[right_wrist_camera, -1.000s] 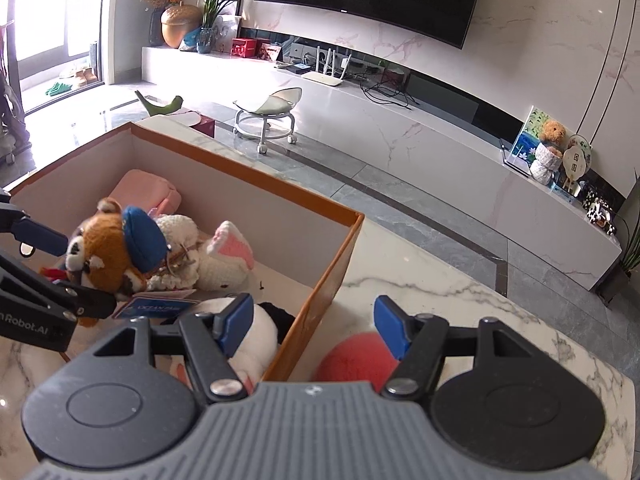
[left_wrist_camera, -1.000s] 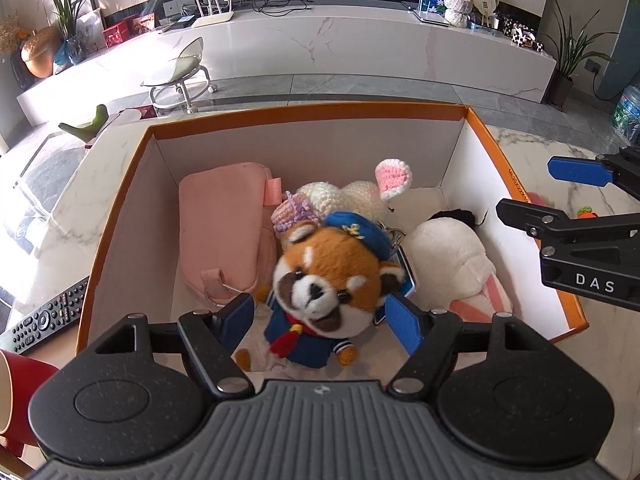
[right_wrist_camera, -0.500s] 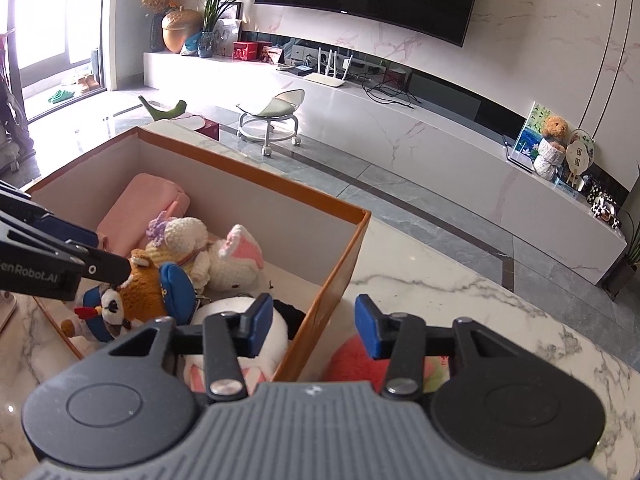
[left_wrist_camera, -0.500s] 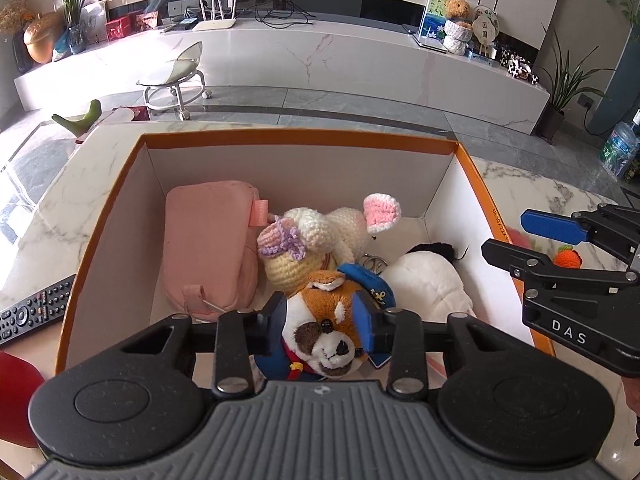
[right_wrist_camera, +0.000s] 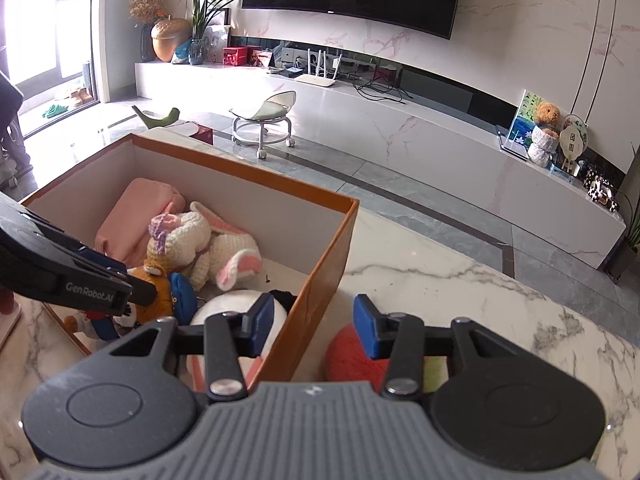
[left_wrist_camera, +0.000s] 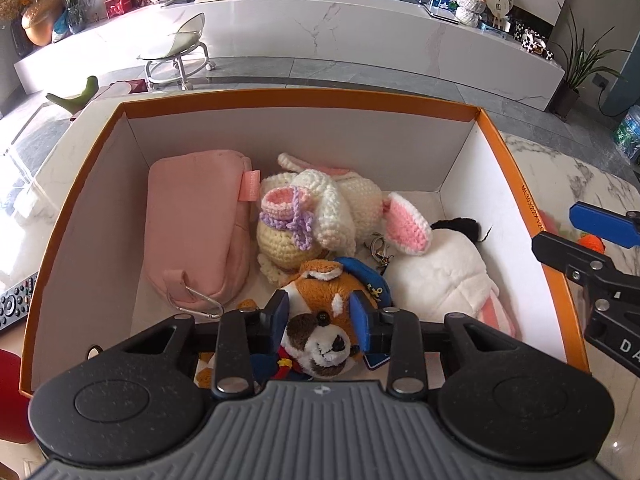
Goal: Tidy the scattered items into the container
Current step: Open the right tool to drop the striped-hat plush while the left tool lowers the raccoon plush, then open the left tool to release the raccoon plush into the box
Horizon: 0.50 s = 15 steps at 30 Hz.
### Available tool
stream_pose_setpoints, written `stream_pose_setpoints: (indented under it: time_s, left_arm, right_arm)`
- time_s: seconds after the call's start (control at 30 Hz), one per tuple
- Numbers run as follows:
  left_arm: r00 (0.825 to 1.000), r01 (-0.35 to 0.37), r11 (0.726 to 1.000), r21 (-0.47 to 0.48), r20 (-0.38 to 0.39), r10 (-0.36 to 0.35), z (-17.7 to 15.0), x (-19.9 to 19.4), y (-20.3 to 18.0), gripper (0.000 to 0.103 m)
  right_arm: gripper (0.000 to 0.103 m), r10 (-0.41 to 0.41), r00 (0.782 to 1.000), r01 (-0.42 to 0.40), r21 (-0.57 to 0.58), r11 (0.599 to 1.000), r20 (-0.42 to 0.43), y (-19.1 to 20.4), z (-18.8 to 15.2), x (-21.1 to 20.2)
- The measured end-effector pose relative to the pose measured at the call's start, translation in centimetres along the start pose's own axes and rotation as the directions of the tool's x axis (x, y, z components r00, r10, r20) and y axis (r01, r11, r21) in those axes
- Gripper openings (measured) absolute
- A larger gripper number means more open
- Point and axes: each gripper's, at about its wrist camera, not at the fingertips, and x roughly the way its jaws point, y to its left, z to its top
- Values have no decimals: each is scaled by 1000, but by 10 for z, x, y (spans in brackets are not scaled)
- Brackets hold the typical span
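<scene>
An orange-rimmed white box point(left_wrist_camera: 496, 160) stands on the marble table. Inside lie a pink pouch point(left_wrist_camera: 196, 232), a crocheted white bunny point(left_wrist_camera: 320, 212) and a white plush point(left_wrist_camera: 440, 276). My left gripper point(left_wrist_camera: 320, 312) is shut on a red panda plush point(left_wrist_camera: 324, 320) with a blue sailor cap, low at the box's near side. My right gripper point(right_wrist_camera: 310, 326) is open and empty, straddling the box's right wall point(right_wrist_camera: 320, 296). A red plush toy point(right_wrist_camera: 352, 356) lies on the table just outside, under the right gripper; it also shows in the left wrist view point(left_wrist_camera: 592, 242).
A black remote point(left_wrist_camera: 14, 304) and a red object point(left_wrist_camera: 10, 392) lie left of the box. The marble table point(right_wrist_camera: 480, 300) extends to the right. A stool point(right_wrist_camera: 266, 120) and TV console point(right_wrist_camera: 440, 136) stand beyond the table.
My left gripper closed on the red panda plush and lowered it into the box. My right gripper narrowed somewhat and stayed over the box's right wall.
</scene>
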Motion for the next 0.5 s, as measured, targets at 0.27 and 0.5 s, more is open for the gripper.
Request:
stream_pose_setpoints:
  time_s: [0.27,0.5]
  left_arm:
    - [994,-23,999,-23,104,25,-5,-36,-11,44]
    - [978,-5,1000,28,209,-1,-14,-87,-45,53]
  right_arm:
    - [48,-6,999,4,59,998,38,-16,-6,-28]
    - [49,-28,996,17,128,992,81,-32,-13,-69]
